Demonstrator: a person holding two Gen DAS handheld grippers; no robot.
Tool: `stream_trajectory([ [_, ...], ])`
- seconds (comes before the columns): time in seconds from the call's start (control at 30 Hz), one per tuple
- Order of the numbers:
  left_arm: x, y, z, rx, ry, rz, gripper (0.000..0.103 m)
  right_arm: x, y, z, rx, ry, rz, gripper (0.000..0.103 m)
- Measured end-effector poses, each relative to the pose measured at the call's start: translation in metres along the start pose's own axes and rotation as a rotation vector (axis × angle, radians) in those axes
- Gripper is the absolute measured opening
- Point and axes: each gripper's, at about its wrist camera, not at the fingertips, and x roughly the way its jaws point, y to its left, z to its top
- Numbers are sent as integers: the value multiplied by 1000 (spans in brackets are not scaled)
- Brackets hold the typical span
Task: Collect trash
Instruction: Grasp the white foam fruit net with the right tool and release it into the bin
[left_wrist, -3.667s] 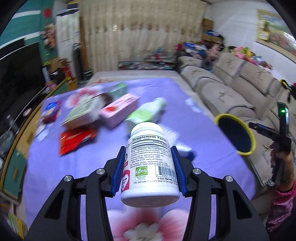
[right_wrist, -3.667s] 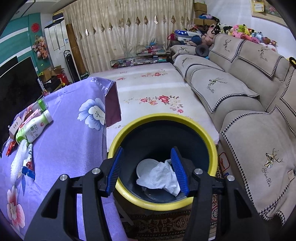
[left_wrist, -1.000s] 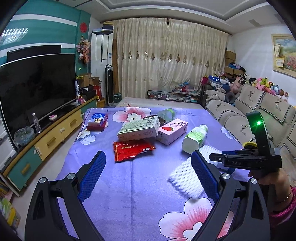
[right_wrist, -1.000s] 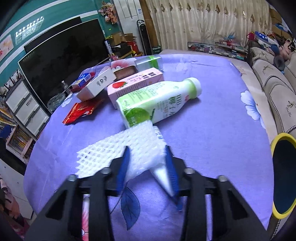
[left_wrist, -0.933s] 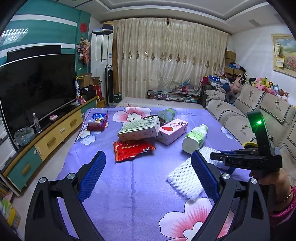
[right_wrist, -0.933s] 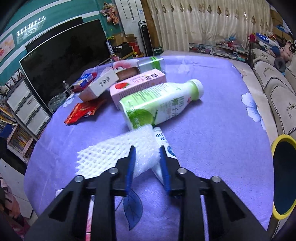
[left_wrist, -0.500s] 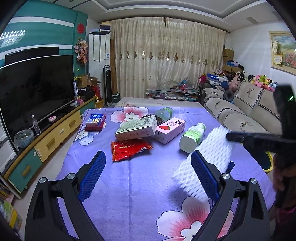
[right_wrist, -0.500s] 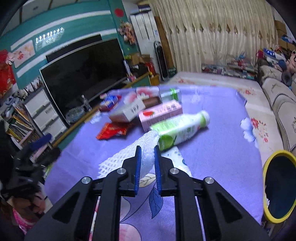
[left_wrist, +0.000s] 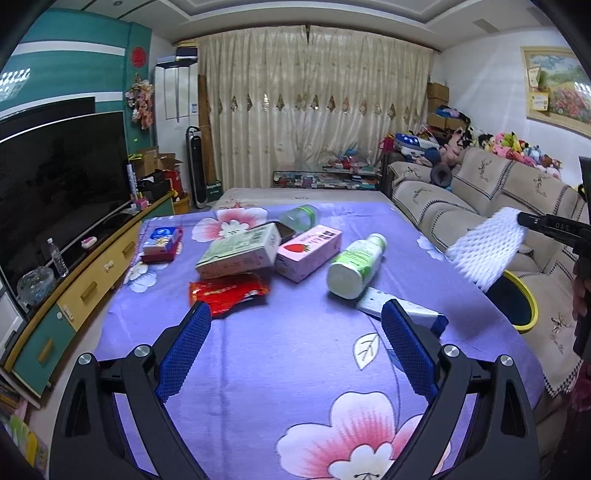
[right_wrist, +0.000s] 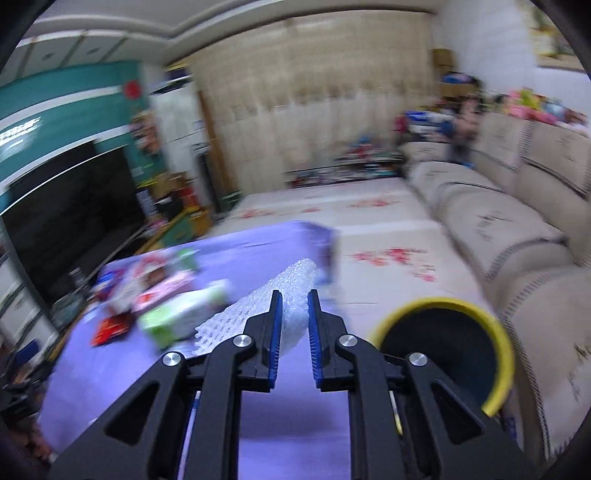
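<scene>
**Left-wrist view: foam net held over the bin's edge**

Left-wrist view runs from the red foil snack packet (left_wrist: 228, 292) through the green-and-white cardboard carton (left_wrist: 239, 255) and pink strawberry drink box (left_wrist: 308, 252) to the white plastic bottle with green label (left_wrist: 355, 266), all lying on the purple flowered tablecloth (left_wrist: 295, 354). The left gripper (left_wrist: 295, 350) hangs above the cloth, spread wide and holding nothing. Further right, the white foam mesh sleeve (left_wrist: 485, 249) hangs in the air past the table's right edge, above the yellow-rimmed dark bin (left_wrist: 524, 306), pinched at one end by the right gripper (right_wrist: 294, 325), whose blue pads squeeze it nearly flat. The sleeve looks very light, soft and springy, so a narrow end pinch probably suffices. Room seems tight: the bin stands between table edge and beige sofa (left_wrist: 480, 206).
</scene>
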Motion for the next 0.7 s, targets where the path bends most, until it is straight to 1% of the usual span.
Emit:
stream_trajectory([
  [0.17, 15, -22, 3, 37, 20, -30, 92, 7, -67, -6, 74, -15, -209, 13],
  [0.27, 28, -36, 6, 60, 37, -49, 92, 21, -100, -14, 98, 7, -301, 13],
  [0.37, 39, -47, 8, 75, 55, -67, 92, 36, -122, -24, 107, 39, -360, 13],
  [0.47, 50, -55, 9, 91, 68, -73, 92, 55, -140, -33, 122, 77, -392, 14],
  [0.5, 54, -58, 10, 95, 75, -78, 92, 59, -144, -35, 128, 85, -397, 17],
  [0.57, 61, -60, 10, 96, 87, -86, 92, 70, -155, -41, 138, 107, -413, 17],
  [0.6, 66, -62, 11, 96, 94, -91, 92, 75, -158, -43, 143, 117, -419, 20],
  [0.7, 74, -65, 13, 96, 104, -97, 92, 81, -162, -46, 154, 131, -416, 24],
])
